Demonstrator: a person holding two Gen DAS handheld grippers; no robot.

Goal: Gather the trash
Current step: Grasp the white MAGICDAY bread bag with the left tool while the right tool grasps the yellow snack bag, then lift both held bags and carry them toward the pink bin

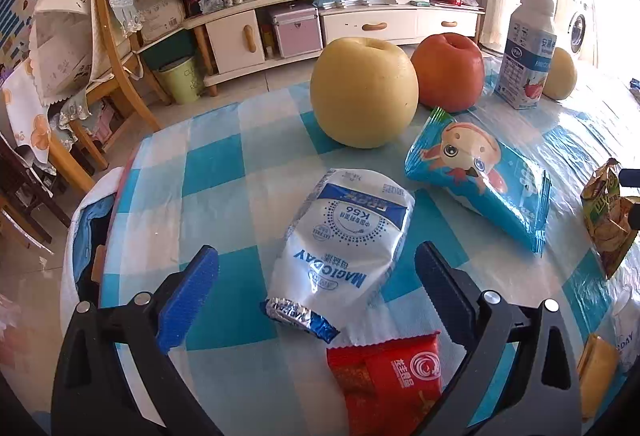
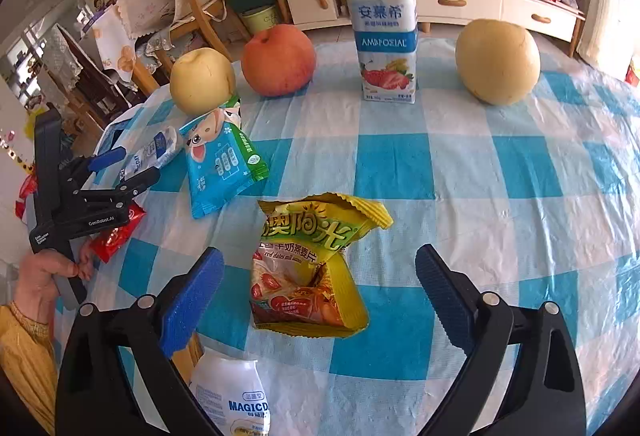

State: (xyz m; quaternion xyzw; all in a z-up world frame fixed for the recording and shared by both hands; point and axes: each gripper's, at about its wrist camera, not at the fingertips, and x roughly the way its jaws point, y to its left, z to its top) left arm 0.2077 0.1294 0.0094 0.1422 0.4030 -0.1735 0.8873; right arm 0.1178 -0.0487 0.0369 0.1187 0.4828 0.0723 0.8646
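Note:
My left gripper (image 1: 316, 268) is open, its jaws on either side of a crumpled white MAGICDAY pouch (image 1: 344, 236) lying on the checked tablecloth (image 1: 224, 164). A red wrapper (image 1: 392, 384) lies just below it and a blue cartoon wrapper (image 1: 476, 172) to its right. My right gripper (image 2: 320, 268) is open around an opened yellow snack bag (image 2: 312, 268). In the right wrist view the left gripper (image 2: 120, 168) shows at far left by the white pouch (image 2: 154, 152), with the blue wrapper (image 2: 220, 164) and red wrapper (image 2: 116, 232) nearby. A second MAGICDAY pouch (image 2: 236, 396) lies at the bottom.
Two yellow pears (image 2: 202, 80) (image 2: 498, 60), a red apple (image 2: 278, 60) and an upright Ambrosial yogurt bottle (image 2: 382, 20) stand on the far side of the table. A green bin (image 1: 180, 78) and a wooden chair (image 1: 108, 48) stand on the floor beyond the table's left edge.

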